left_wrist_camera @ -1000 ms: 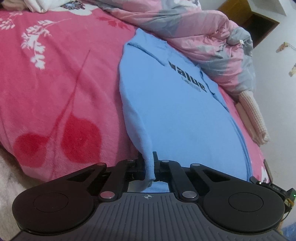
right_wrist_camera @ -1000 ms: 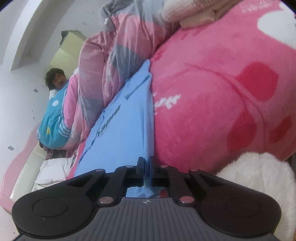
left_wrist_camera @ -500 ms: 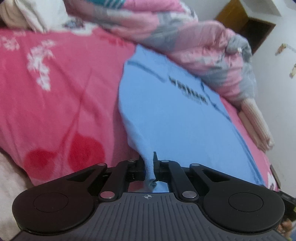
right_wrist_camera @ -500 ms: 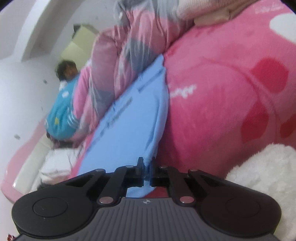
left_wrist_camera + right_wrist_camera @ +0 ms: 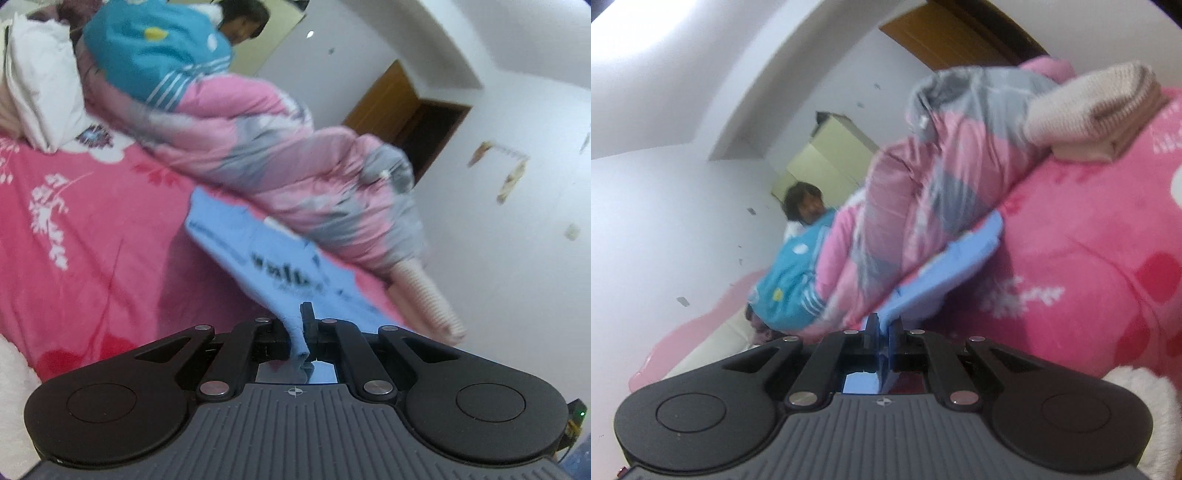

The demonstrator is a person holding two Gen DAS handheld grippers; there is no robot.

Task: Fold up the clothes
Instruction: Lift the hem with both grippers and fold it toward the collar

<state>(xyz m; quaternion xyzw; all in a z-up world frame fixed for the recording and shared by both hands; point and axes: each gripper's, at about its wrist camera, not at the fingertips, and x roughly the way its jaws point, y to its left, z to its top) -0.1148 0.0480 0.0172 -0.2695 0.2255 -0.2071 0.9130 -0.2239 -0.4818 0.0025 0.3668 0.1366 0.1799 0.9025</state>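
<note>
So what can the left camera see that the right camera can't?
Only the left wrist view shows the black letters printed on the blue shirt, the white pillow and the paper scraps on the wall. Only the right wrist view shows the fluffy white thing at the bottom corner. Both show the pink bed cover, the pink and grey quilt, a person in a turquoise top, and a gripper shut on a blue shirt edge: the left gripper and the right gripper.
</note>
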